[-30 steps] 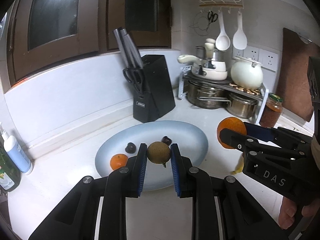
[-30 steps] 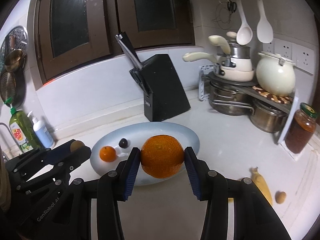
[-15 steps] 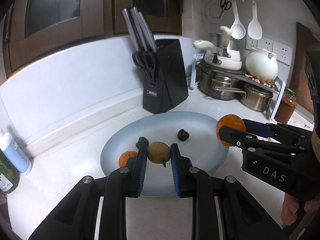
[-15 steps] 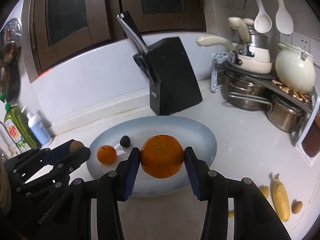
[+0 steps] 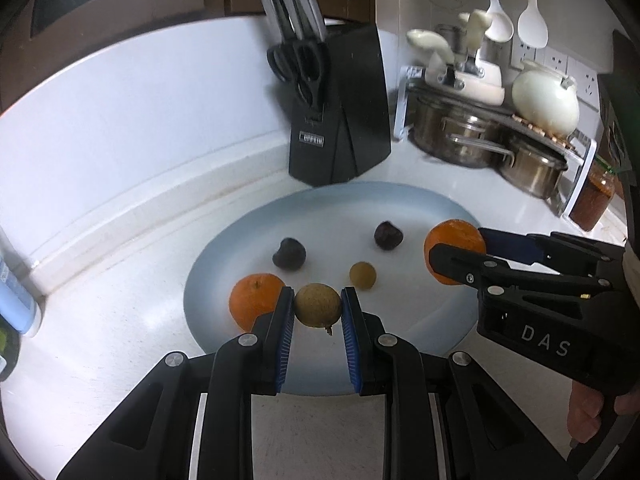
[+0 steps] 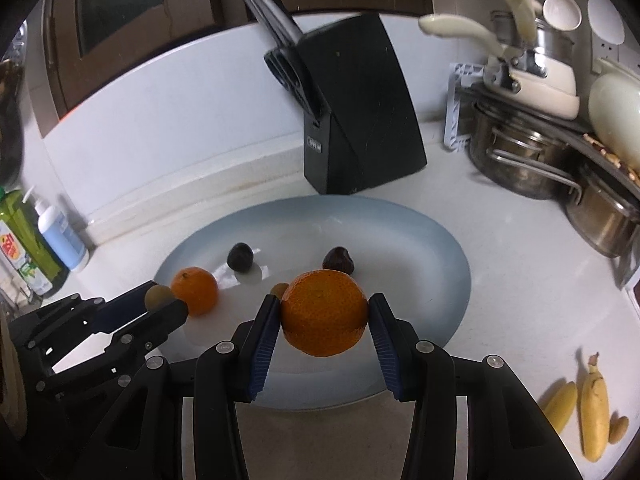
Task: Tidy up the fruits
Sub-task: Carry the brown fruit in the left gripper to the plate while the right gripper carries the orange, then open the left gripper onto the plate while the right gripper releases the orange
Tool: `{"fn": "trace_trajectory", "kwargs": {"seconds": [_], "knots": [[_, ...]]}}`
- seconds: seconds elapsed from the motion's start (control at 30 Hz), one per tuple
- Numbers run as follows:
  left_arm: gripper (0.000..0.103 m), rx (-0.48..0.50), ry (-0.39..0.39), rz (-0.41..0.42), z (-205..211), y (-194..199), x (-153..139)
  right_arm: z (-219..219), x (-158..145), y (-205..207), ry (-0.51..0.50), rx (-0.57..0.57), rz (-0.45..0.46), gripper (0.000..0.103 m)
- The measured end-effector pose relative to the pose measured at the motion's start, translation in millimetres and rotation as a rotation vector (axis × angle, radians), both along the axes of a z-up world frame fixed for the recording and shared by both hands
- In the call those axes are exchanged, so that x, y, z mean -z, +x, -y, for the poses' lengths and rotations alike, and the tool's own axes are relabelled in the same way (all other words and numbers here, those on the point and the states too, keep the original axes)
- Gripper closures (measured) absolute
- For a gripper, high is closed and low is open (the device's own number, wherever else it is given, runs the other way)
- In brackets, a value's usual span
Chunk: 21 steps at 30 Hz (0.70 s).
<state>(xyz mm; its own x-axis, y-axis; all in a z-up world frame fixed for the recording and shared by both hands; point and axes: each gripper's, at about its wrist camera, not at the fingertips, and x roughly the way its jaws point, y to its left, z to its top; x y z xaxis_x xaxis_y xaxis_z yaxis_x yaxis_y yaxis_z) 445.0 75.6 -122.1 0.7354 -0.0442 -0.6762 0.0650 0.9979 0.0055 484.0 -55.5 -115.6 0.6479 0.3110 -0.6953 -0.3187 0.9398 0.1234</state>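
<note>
Fruit hangs above a pale blue oval plate on a white worktop in the left wrist view, where the left hand-held gripper is clamped narrowly on a small brownish-green round fruit over the plate's near rim. On the plate, a small orange lies at nine o'clock of that fruit and just beside it, two dark fruits lie farther in at eleven and one o'clock, and a small tan fruit rests at one o'clock, close by. At three o'clock the right hand-held gripper holds a large orange over the plate's right edge. A black knife block stands behind the plate at twelve o'clock. In the right wrist view, the right hand-held gripper grips the large orange at a medium spread above the plate; the left hand-held gripper with its small fruit shows at nine o'clock, beside the small orange. Three yellow fruits, the longest a banana, lie on the worktop at four o'clock, well apart from the plate.
</note>
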Motion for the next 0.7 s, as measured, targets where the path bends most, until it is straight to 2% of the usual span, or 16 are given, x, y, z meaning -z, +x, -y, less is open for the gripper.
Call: {"fn": "trace_trajectory", "kwargs": {"seconds": [0.27, 0.7], "knots": [[0.079, 0.012, 0.01, -0.058, 4.0, 14.4, 22.5, -1.3, 21.3, 17.5, -0.02, 0.003, -0.051, 0.056], [0.079, 0.02, 0.012, -0.108, 6.1, 27.3, 38.9, -2.8, 38.4, 26.1, -0.041, 0.007, -0.096, 0.056]]}}
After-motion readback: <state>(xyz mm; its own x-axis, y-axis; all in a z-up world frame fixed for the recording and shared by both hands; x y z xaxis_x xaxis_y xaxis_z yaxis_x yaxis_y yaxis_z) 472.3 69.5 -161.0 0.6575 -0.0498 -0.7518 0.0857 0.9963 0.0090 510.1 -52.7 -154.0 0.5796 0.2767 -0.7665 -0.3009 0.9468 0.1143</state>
